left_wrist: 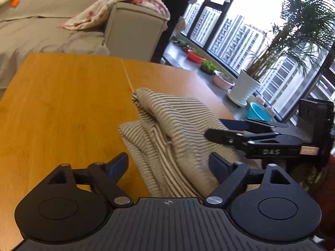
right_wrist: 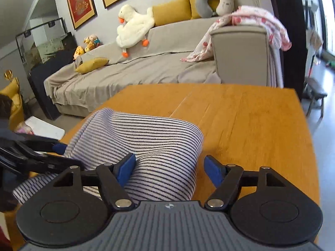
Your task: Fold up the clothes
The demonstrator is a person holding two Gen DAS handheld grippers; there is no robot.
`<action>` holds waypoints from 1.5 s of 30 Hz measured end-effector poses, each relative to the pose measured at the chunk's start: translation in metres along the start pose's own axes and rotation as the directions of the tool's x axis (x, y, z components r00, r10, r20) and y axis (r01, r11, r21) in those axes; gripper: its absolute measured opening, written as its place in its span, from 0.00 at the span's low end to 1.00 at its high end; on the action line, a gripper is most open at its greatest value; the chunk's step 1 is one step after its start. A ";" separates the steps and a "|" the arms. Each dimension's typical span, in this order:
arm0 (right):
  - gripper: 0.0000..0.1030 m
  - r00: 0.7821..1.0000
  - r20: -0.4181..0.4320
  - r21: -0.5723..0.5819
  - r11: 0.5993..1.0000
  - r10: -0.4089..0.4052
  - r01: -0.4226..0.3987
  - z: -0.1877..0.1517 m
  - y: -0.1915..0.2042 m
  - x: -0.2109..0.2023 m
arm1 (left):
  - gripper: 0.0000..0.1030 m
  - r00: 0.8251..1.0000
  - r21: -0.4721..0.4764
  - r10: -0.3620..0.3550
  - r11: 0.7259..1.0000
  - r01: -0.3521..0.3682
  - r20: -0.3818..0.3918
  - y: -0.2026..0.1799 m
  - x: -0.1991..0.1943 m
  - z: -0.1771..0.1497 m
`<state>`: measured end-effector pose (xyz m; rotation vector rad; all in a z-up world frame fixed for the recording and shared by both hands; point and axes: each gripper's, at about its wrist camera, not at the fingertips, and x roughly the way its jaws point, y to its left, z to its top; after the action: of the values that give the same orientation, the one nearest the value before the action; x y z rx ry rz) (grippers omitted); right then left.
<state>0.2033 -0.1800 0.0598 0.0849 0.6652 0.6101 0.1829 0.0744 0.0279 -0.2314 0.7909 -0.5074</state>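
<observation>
While the striped cloth (left_wrist: 171, 129) lies bunched on your wooden table (left_wrist: 62, 96), your left gripper (left_wrist: 168, 165) and right gripper (right_wrist: 169, 167) both gape wide, holding nothing.

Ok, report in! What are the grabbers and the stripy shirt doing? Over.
Left gripper open, right gripper open, both around the striped garment. Garment bunched on wooden table. Nothing in the way.

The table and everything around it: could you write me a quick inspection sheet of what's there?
Surface: orange wooden table, seam across the top.
Job's things: cream-and-dark striped knit garment, bunched in a heap.
Clutter: nothing seen on the table.
Grippers: left claw open, astride the garment; right claw open over it.
Cables: nothing seen.
Surroundings: grey fabric sofa, white plush duck, pink patterned blanket, potted palm.
</observation>
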 end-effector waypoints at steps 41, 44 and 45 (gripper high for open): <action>0.83 0.991 0.068 -0.045 0.993 0.114 -0.111 0.065 0.041 0.152 | 0.71 0.936 0.075 0.115 0.986 -0.148 0.332 0.096 -0.046 0.060; 0.83 0.992 0.086 -0.066 0.994 0.091 -0.086 0.063 0.045 0.149 | 0.72 0.944 0.092 0.080 0.989 -0.114 0.320 0.097 -0.031 0.079; 0.83 0.992 0.100 -0.082 0.994 0.077 -0.069 0.061 0.048 0.146 | 0.70 0.951 0.094 0.072 0.990 -0.105 0.299 0.099 -0.021 0.085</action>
<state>0.3060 -0.0521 0.0397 0.0672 0.5394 0.6975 0.2666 0.1713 0.0611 -0.1649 0.4780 -0.4171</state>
